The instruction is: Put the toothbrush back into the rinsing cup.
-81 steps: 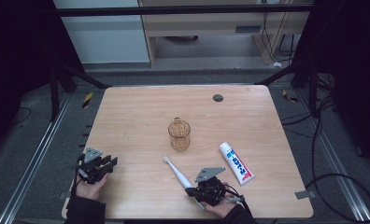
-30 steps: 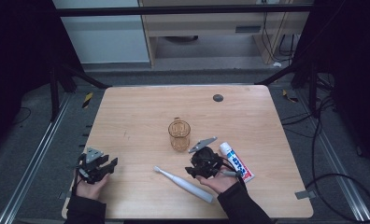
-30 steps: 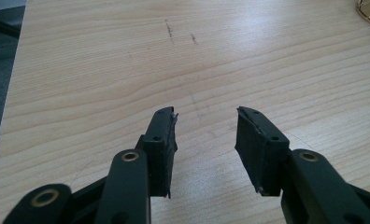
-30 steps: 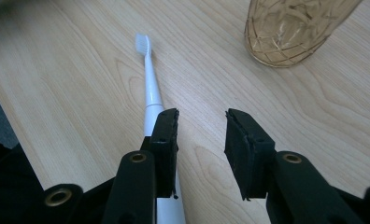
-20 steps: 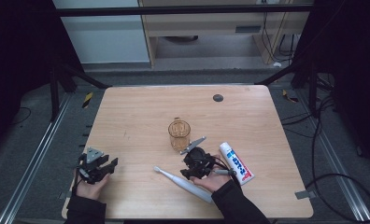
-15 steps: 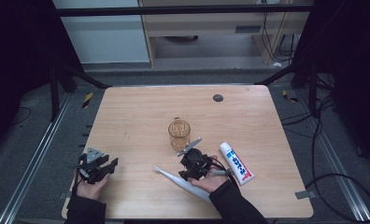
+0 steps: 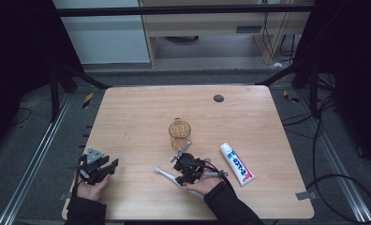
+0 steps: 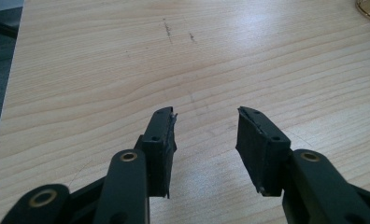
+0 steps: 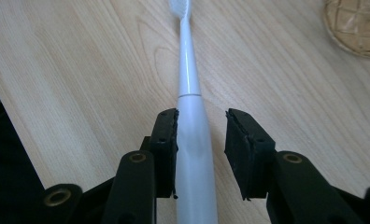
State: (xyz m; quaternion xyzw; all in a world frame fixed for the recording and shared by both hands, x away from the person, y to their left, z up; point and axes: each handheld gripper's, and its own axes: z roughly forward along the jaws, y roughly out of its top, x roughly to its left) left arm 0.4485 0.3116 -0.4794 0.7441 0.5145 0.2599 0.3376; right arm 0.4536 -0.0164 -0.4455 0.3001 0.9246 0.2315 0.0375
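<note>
Straddling the white electric toothbrush lying flat on the table, the right tongs are sitting open, one jaw touching its handle; closing on it seems next. Left tongs are resting open, empty, well apart

Smooth glossy white plastic toothbrush; matt wood-grain table; cup perhaps amber glass
</note>
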